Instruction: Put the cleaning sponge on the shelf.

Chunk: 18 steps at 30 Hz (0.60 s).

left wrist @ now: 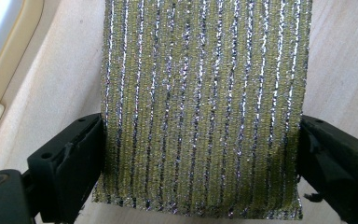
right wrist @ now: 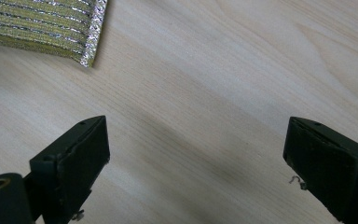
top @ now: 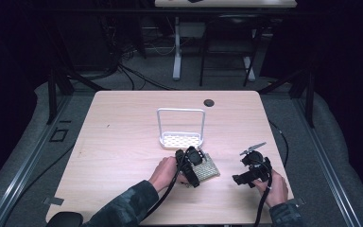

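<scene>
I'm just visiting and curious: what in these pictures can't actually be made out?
- High view: left gripper covers much of the glittery sponge.
- Left gripper view: sponge cut off by the top edge; whether the jaws press it is unclear.
- High view: small dark spot on the table, too small to identify.
- White rack: its tray pattern is blurred.

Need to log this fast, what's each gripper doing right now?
Left gripper: jaws against both sides of the green, silver-striped scouring pad, apparently gripping it.
Right gripper: open, holding nothing.

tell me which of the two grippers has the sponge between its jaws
The left gripper: its jaws flank the green, silver-striped sponge. The right gripper stands open over bare table.
</scene>
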Each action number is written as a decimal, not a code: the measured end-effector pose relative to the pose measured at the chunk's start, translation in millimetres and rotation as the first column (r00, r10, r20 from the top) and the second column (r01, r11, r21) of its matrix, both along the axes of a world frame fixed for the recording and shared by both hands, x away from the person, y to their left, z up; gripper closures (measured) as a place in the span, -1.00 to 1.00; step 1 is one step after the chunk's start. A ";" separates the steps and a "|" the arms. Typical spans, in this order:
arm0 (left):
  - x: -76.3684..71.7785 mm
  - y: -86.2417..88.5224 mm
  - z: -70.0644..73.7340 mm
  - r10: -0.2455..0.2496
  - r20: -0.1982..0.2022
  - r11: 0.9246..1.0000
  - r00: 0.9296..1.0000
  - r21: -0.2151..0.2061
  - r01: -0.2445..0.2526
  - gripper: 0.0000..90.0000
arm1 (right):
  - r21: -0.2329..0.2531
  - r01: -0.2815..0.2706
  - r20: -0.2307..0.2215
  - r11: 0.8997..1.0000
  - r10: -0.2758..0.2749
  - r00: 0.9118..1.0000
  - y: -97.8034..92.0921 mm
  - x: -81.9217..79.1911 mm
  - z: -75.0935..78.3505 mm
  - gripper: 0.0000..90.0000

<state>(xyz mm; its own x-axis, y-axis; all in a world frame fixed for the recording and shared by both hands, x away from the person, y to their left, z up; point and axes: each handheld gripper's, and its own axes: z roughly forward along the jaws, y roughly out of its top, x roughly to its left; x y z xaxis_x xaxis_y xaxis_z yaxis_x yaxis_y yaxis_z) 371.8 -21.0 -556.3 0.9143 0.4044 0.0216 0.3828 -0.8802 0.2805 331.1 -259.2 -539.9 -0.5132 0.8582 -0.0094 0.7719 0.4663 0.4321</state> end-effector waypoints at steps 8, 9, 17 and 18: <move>-3.3 3.1 7.7 0.006 0.027 1.000 1.000 -0.022 -0.005 -0.83 | 0.002 0.001 0.001 1.000 -0.001 1.000 -0.6 0.5 -0.7 -0.86; -3.8 3.8 9.1 0.007 0.028 1.000 1.000 -0.022 -0.006 -0.83 | 0.001 0.002 0.000 1.000 -0.002 1.000 -0.6 0.4 -0.6 -0.86; -6.9 12.1 19.0 0.028 0.049 0.998 0.998 -0.050 -0.025 -0.83 | -0.003 0.000 -0.007 1.000 0.000 1.000 0.1 0.4 -0.4 -0.86; -7.2 12.7 20.0 0.029 0.052 0.998 0.998 -0.050 -0.026 -0.83 | -0.002 0.001 -0.004 1.000 -0.001 1.000 0.2 0.4 -0.7 -0.86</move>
<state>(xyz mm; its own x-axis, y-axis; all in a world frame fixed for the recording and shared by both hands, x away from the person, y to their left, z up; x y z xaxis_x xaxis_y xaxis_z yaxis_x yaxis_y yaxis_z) 364.6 -8.3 -536.3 0.9010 0.4311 0.0491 0.3900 -0.8542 0.3439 331.6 -259.0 -540.6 -0.5125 0.8586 -0.0093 0.7740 0.4666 0.4280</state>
